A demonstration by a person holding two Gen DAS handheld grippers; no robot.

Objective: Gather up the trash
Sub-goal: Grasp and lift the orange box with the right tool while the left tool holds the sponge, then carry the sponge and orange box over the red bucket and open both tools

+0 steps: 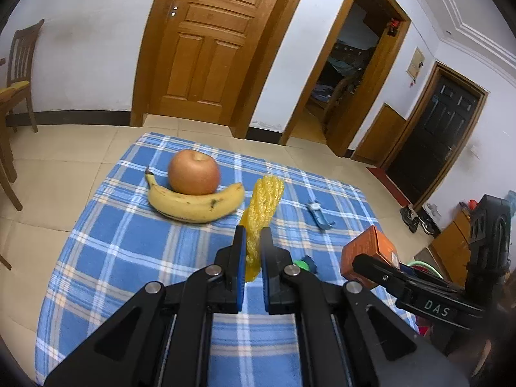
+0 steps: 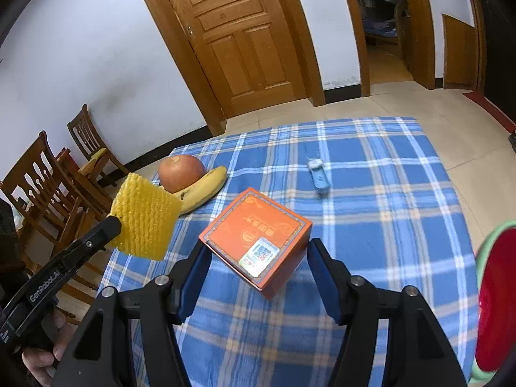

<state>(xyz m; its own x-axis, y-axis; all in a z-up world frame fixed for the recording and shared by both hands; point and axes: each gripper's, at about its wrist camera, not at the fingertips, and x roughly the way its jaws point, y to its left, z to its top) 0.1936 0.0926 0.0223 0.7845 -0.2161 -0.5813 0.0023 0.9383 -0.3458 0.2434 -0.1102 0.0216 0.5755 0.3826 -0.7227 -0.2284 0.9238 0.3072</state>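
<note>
My left gripper (image 1: 252, 233) is shut on a yellow foam fruit net (image 1: 262, 208) and holds it above the blue plaid tablecloth (image 1: 129, 248). The net also shows in the right wrist view (image 2: 145, 219), at the left gripper's tip. My right gripper (image 2: 258, 251) is shut on an orange cardboard box (image 2: 258, 235), with a finger on each side, above the cloth. The box also shows in the left wrist view (image 1: 367, 254). A small blue wrapper (image 1: 319, 214) lies on the cloth; it also shows in the right wrist view (image 2: 317, 174).
An apple (image 1: 194, 172) and a banana (image 1: 193, 203) lie at the cloth's far left. A red bin with a green rim (image 2: 493, 300) stands at the right table edge. Wooden chairs (image 2: 48, 187) stand to the left. Wooden doors (image 1: 209, 42) are behind.
</note>
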